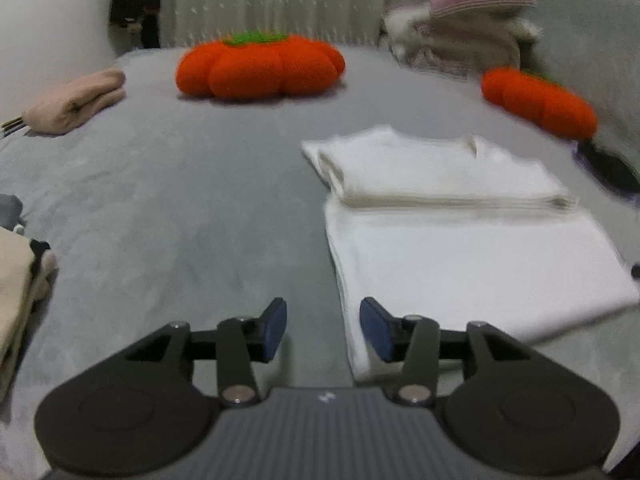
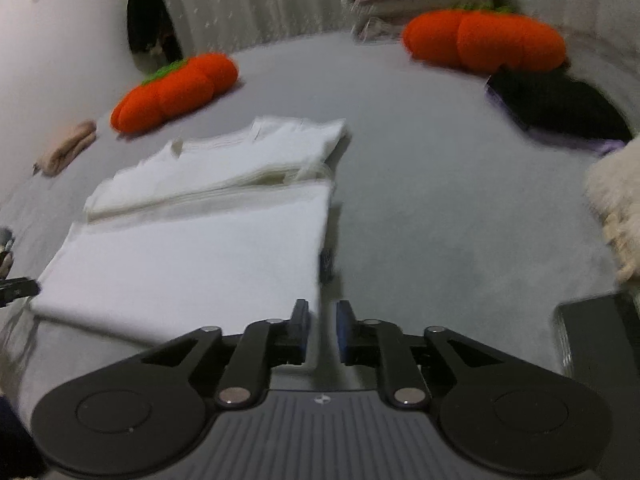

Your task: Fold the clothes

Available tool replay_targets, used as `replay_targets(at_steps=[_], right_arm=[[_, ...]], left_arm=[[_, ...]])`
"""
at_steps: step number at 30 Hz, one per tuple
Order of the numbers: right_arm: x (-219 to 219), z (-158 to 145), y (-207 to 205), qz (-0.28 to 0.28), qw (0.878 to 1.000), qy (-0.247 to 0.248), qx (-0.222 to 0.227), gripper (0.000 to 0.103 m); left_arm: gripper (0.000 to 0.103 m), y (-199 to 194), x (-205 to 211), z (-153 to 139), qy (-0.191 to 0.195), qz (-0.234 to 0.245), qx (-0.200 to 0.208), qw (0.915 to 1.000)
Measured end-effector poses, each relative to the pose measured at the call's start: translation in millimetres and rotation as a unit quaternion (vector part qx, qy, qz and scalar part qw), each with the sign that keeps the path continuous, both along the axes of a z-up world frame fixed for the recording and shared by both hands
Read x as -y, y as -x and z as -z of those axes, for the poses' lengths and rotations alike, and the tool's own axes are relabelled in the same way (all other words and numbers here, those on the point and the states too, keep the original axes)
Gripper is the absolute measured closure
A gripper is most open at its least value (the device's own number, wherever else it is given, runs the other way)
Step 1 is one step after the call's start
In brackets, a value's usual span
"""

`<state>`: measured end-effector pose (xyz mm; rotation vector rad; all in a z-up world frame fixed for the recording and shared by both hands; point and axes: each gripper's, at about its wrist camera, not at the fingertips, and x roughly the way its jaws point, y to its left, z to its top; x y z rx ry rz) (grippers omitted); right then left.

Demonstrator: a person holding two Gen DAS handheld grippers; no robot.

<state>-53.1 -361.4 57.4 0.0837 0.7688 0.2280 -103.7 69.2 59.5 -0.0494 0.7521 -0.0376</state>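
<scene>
White garment (image 1: 472, 256): partly folded, far half doubled over the near half, lying flat on the grey bed (image 1: 180, 200), right of centre in the left wrist view. Left claw (image 1: 323, 326): wide open, empty, at the garment's near left edge. Right claw (image 2: 322, 330): narrowly parted, straddling the garment's near right corner; grip on the cloth cannot be told. Two orange pumpkin cushions (image 1: 260, 66) (image 1: 540, 98): far side. Pink folded cloth (image 1: 76, 100): far left.
</scene>
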Motion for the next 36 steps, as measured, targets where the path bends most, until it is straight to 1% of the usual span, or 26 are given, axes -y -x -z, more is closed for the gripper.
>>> replay_targets(at_steps=[3,6,8,12,16,18,22,25,29,31,34,36], right_arm=[[-2.8,-9.2,-1.1,-0.008,1.0,-0.007,0.027,0.088],[-21.3,-12.3,-7.1,-0.035,0.998,0.006,0.043,0.088],[-36.8,-10.1,-16.6,-0.051,0.998,0.015,0.043,0.088],[-69.1,1.4,-35.6,-0.086,0.995,0.038,0.039,0.088],[-97.5,17.5,-45.3,-0.113,0.99,0.076,0.035,0.088],[-98.3,22.1,-48.0,-0.111,0.99,0.084,0.034,0.088],[-85.9,24.0,-53.8,-0.089,0.992,0.082,0.034,0.088],[-74.1,24.8,-57.6,-0.07,0.994,0.076,0.033,0.089],[-63.1,23.6,-59.3,-0.051,0.994,0.088,0.034,0.09],[-56.1,22.9,-59.3,-0.041,0.995,0.09,0.032,0.093],[-47.1,22.5,-59.5,-0.027,0.995,0.092,0.027,0.093],[-41.0,22.7,-61.4,-0.021,0.996,0.083,0.021,0.093]], left_arm=[[0.061,-2.4,-2.3,-9.0,-0.003,-0.016,0.023,0.9996],[0.061,-10.2,4.1,-11.1,0.009,-0.008,0.027,0.9996],[0.061,-16.5,13.2,-10.3,0.016,0.003,0.03,0.9994],[0.061,-33.9,36.4,3.5,-0.009,0.016,0.026,0.9995],[0.06,-51.7,60.0,18.7,-0.039,0.027,0.021,0.9987],[0.06,-58.1,60.0,26.3,-0.044,0.022,0.014,0.9987],[0.06,-63.2,53.7,30.7,-0.039,0.017,0.016,0.999],[0.06,-63.8,53.2,30.8,-0.038,0.016,0.016,0.999],[0.06,-63.7,51.7,29.6,-0.036,0.013,0.016,0.9992],[0.06,-64.1,49.6,29.2,-0.037,0.008,0.015,0.9992],[0.057,-66.3,44.0,30.1,-0.041,-0.008,0.01,0.9991],[0.057,-68.9,36.5,31.7,-0.026,-0.017,0.004,0.9995]])
